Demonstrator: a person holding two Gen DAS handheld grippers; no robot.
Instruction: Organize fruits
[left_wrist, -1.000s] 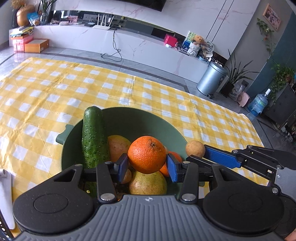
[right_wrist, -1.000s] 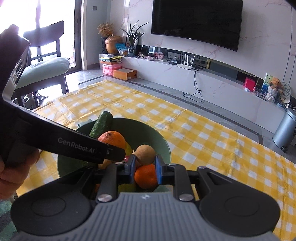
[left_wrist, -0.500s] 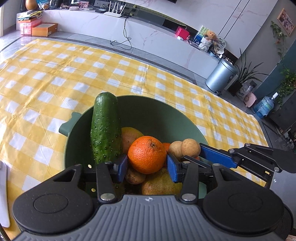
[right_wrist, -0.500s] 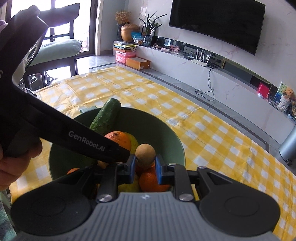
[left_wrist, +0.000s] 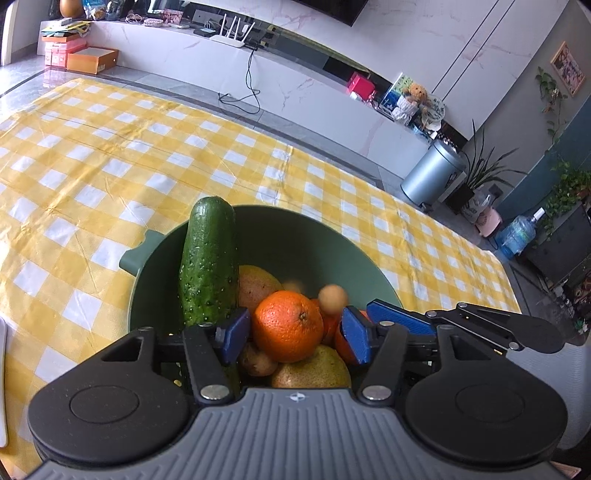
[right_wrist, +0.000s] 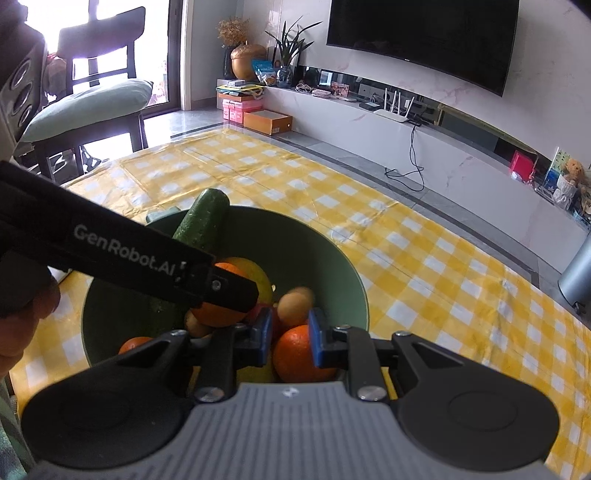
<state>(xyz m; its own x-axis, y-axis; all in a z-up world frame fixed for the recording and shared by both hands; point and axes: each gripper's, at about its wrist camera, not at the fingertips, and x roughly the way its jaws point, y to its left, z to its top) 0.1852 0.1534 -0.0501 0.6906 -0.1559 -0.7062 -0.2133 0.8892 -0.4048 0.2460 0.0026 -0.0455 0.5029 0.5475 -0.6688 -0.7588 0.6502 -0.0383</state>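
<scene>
Left gripper (left_wrist: 290, 330) poised over the green bowl (left_wrist: 303, 240), blue pads spread either side of a large orange (left_wrist: 288, 325) with slim gaps showing on both sides; not clamped. Right gripper (right_wrist: 286, 341) likewise parted over the same bowl, a small brown round fruit (right_wrist: 293, 304) blurred just beyond its tips at 12 o'clock, touching neither pad. Cucumber (left_wrist: 210, 258) leaning on the bowl's rim at 11 o'clock, top poking above the edge. Pear (left_wrist: 314, 369) and a second orange (right_wrist: 295, 354) piled beneath, partly hidden by the gripper bodies. Yellow checked cloth (left_wrist: 92, 155) wide open from 9 through 2 o'clock. In the right wrist view, left gripper's black arm covering much of the bowl's 9 o'clock side; fruit there hard to make out.
</scene>
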